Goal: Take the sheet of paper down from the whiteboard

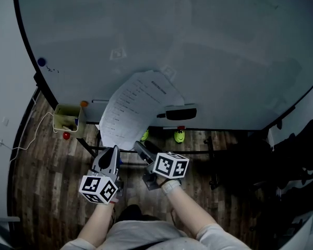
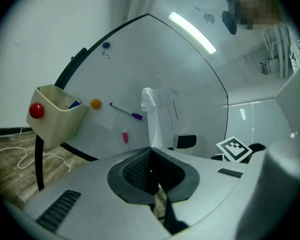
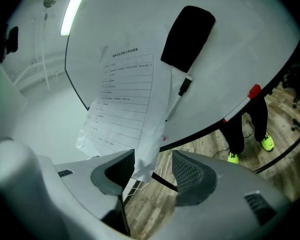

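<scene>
The glossy whiteboard (image 1: 198,46) curves wide above a wood-plank floor (image 1: 52,181). The sheet of paper (image 1: 130,108), thin, white and printed in ruled lines, bows off the whiteboard's lower middle, beside a black oblong eraser (image 1: 180,112). The left gripper (image 2: 151,156) pinches its lower edge, ribbed dark pads pressed together. The right gripper (image 3: 152,166) has its pads spread, with the sheet's corner hanging between them. At the whiteboard's lower left edge, a cream bin (image 2: 57,116) holds a blue marker (image 2: 74,104).

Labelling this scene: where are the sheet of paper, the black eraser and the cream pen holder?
sheet of paper (image 3: 125,99), right gripper view, printed face.
black eraser (image 3: 188,36), right gripper view, its middle.
cream pen holder (image 2: 56,119), left gripper view, front wall.
</scene>
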{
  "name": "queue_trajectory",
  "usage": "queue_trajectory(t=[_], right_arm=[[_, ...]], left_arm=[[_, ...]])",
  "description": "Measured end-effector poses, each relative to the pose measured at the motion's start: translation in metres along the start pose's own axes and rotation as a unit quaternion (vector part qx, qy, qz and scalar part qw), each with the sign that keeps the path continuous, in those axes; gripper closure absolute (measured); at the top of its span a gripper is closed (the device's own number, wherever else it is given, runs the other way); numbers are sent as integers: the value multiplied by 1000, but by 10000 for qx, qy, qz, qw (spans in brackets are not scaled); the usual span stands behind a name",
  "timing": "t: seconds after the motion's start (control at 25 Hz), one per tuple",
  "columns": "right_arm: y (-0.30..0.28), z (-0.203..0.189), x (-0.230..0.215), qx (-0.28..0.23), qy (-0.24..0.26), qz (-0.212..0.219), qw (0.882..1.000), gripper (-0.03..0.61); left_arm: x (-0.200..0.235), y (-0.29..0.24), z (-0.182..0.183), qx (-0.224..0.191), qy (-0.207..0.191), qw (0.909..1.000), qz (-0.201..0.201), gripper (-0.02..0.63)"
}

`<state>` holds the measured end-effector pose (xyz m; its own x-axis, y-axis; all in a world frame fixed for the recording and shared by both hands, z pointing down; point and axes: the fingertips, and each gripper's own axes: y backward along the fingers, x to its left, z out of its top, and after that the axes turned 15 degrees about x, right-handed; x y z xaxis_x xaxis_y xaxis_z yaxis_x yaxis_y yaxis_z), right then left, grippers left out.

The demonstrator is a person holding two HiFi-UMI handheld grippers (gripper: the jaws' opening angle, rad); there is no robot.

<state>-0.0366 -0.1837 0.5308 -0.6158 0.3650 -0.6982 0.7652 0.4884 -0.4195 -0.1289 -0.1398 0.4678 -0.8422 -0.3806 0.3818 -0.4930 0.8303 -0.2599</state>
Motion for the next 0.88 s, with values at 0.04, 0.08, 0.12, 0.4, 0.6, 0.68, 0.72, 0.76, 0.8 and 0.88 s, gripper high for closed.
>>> queue_trajectory(t=[0.04, 0.08, 0.12, 0.4, 0.6, 0.68, 0.72, 0.76, 0.8, 0.88], right_arm=[[-1, 1, 0, -18, -21, 61, 10000, 351], [-2, 3, 0, -42, -52, 147, 9999, 349], [-2, 4, 0, -70, -100, 262, 9996, 347], [-1, 8, 12, -145, 134, 400, 9990, 451], [9, 10, 20, -151, 660, 204, 9975, 518], [14, 9, 23, -156, 852, 142, 9961, 524], [16, 9, 25, -162, 946, 106, 9953, 526], [19, 9, 26, -169, 1043, 68, 9944, 528], [22, 8, 28, -174, 1141, 27, 9933, 529], [28, 7, 32, -188, 1318, -55, 9911, 531]], left_arm=[[-1, -1, -1, 15, 67, 10000, -33, 600], [-3, -1, -3, 33, 114, 9999, -55, 600], [-4, -2, -4, 56, 132, 9999, -68, 600], [-7, -2, -11, 211, -38, 9998, -13, 600], [-9, 1, -15, 288, -363, 9987, 204, 600], [-11, 3, -17, 308, -472, 9981, 264, 600], [-12, 3, -18, 322, -527, 9977, 283, 600], [-14, 4, -20, 338, -587, 9973, 300, 600], [-16, 5, -21, 355, -654, 9967, 316, 600], [-20, 7, -23, 393, -801, 9954, 343, 600]])
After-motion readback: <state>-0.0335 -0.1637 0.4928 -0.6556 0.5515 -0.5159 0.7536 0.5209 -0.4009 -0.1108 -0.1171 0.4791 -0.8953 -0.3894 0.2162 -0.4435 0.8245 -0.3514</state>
